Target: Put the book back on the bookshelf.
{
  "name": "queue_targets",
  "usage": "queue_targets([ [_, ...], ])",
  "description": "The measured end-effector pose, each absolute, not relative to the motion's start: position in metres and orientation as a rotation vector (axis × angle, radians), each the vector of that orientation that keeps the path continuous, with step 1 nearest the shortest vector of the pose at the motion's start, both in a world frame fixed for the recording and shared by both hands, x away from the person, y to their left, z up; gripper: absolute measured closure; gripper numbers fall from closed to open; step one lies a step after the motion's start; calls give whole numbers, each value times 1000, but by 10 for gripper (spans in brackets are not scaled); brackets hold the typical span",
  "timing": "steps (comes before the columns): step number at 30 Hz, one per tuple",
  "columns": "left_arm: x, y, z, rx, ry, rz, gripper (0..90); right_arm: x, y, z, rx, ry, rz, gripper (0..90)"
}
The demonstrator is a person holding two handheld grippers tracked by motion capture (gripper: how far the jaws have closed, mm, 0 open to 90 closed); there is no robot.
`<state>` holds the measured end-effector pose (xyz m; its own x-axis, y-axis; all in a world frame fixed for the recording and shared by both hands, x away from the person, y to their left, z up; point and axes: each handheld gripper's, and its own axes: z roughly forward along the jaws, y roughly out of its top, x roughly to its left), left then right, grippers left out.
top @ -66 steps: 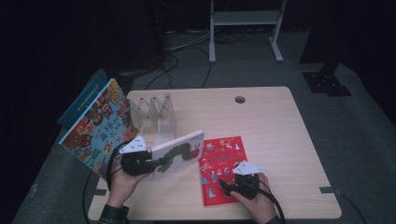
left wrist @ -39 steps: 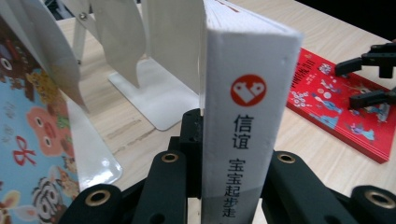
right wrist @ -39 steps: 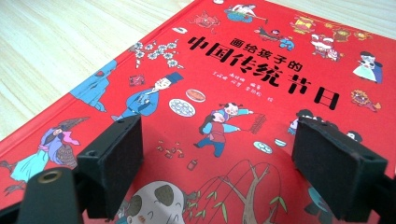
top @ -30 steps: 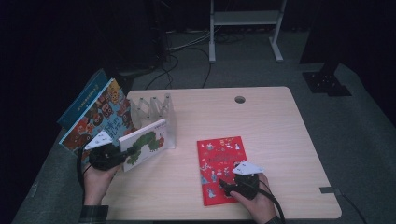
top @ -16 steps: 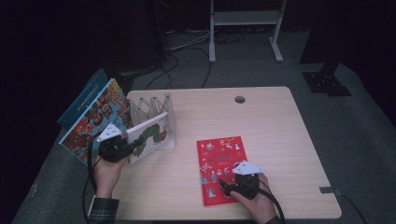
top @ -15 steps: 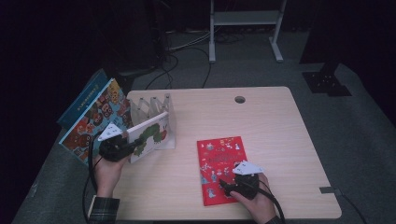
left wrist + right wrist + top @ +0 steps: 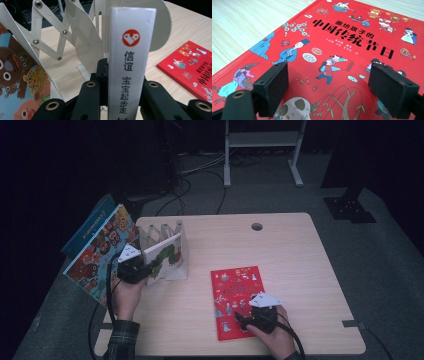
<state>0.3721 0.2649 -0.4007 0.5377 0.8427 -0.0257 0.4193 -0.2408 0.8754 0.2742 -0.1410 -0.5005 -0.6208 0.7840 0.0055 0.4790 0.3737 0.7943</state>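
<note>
While the left gripper [image 7: 136, 268] clamps the white book [image 7: 162, 256] by its spine, jaws closed on either side of the printed spine as the left gripper view [image 7: 125, 105] shows, the volume is held upright on edge at the white folding book rack [image 7: 160, 232] near the far-left corner of the surface [image 7: 300, 250]. Holding it by the spine presumably keeps the pages shut and presents the thin edge to a slot between the rack's dividers [image 7: 86, 42]; whether the book already sits between two dividers or only just beside the end one cannot be told. A large picture book with animal faces [image 7: 100, 250] leans tilted against the rack's left end, overhanging the surface edge, and appears at the left of the left gripper view [image 7: 17, 82].

The red book [image 7: 235, 300] lies flat, cover up, near the front of the surface, well apart from the rack. The right gripper [image 7: 247, 320] rests over its near end with jaws open, one pad to each side of the cover art in the right gripper view [image 7: 329, 90], gripping nothing. Judged from this layout, the red book is likely next for shelving; lying flat, it offers no edge to pinch without first lifting or sliding it.
</note>
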Motion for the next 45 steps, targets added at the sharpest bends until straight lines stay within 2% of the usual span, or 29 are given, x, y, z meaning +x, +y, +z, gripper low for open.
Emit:
queue_targets([
  [15, 384, 259, -412, 1872, 1056, 591, 752, 274, -141, -501, 1098, 2266, 1124, 155],
  [45, 390, 256, -441, 2059, 1111, 462, 735, 274, -141, -500, 1098, 2268, 1123, 155],
])
